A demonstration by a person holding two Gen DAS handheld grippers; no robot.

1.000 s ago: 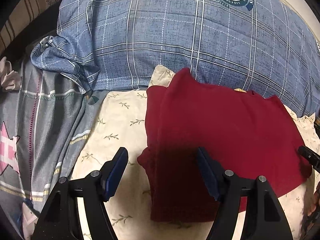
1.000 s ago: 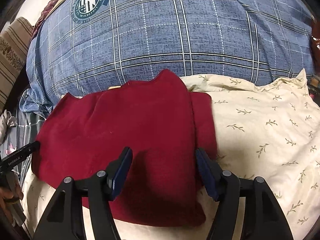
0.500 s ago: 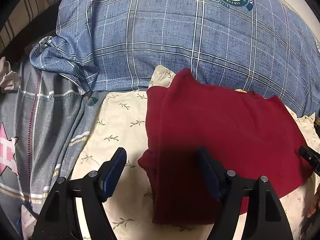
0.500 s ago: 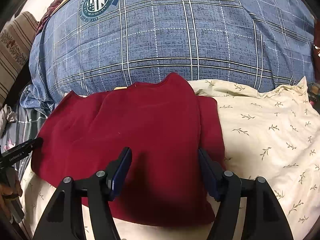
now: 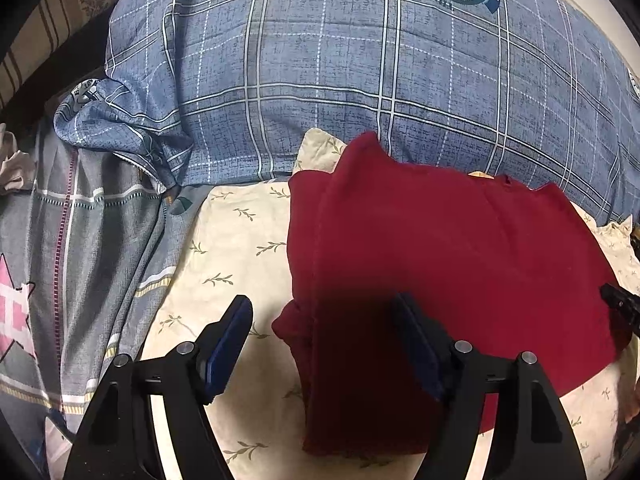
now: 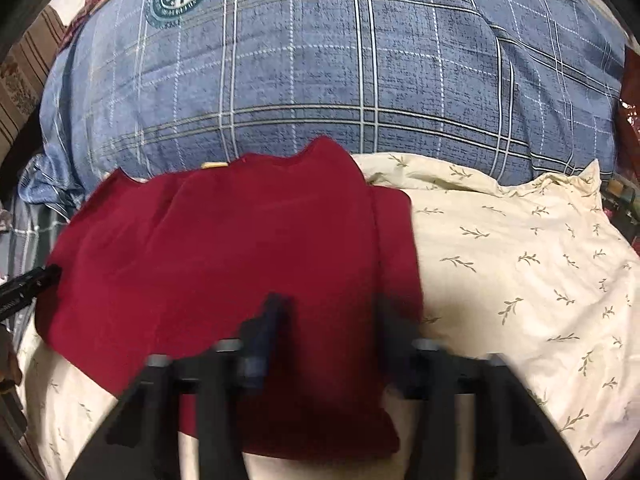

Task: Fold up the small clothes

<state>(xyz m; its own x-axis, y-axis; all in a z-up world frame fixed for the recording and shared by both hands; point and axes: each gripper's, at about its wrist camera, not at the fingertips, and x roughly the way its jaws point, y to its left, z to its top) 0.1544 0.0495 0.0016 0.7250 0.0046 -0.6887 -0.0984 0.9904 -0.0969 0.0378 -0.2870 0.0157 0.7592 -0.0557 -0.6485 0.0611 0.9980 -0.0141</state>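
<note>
While both grippers hang over the red shirt (image 5: 440, 260), the left gripper (image 5: 324, 344) and the right gripper (image 6: 324, 344) have their fingers apart. Under the shirt lies a cream pillow (image 6: 520, 260); behind it, a blue quilt (image 5: 340, 60).

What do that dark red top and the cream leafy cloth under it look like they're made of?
The dark red top looks like a soft matte knit, perhaps cotton jersey: no sheen, limp folded edges, a stitched seam down one side. The cream cloth looks like thin woven cotton, printed with small sprigs and crumpling into fine creases. Exact fibres cannot be told from the pictures.
</note>
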